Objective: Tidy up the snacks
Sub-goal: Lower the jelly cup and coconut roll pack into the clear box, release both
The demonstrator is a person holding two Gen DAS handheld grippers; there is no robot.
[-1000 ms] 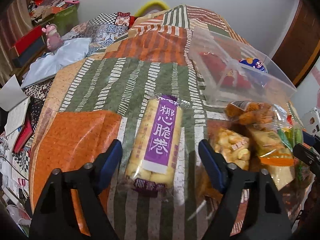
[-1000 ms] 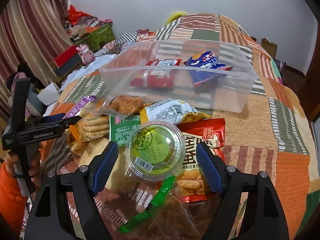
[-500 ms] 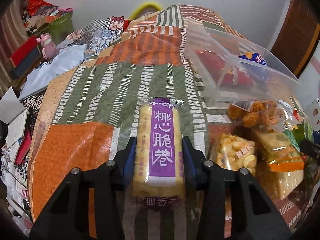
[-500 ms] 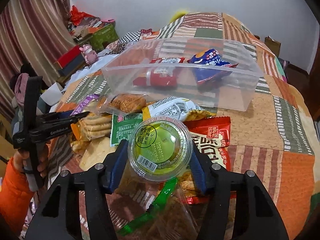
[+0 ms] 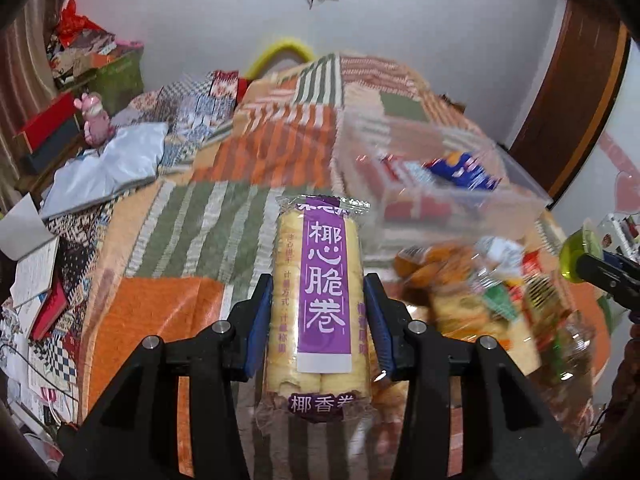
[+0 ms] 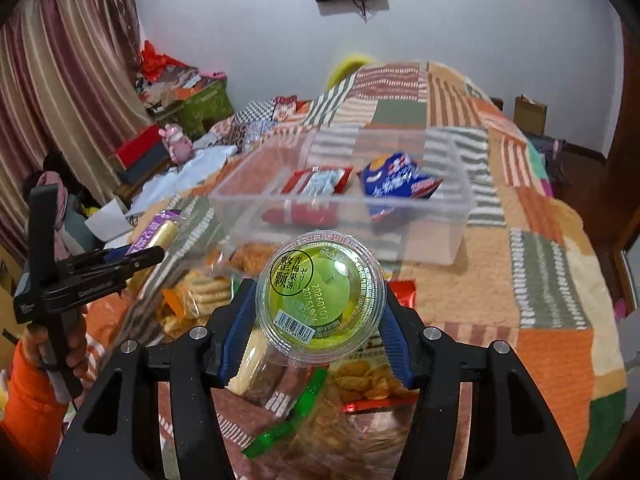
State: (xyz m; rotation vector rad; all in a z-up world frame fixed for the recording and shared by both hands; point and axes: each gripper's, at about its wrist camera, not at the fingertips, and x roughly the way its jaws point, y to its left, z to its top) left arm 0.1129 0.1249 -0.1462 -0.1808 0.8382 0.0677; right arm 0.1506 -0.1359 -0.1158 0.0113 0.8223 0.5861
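Both grabs had just closed. My left gripper [image 5: 318, 316] fingers pinched the roll pack [image 5: 320, 304]; my right gripper [image 6: 316, 320] fingers clamped the jelly cup [image 6: 320, 296]. Both snacks were lifted off the bed, short of the clear bin [image 6: 348, 216]. Carrying over looked next.

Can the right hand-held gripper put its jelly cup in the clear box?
Probably yes. The right hand-held gripper grips the jelly cup, and the clear box sits just beyond it, top open, with bare floor between two packets.
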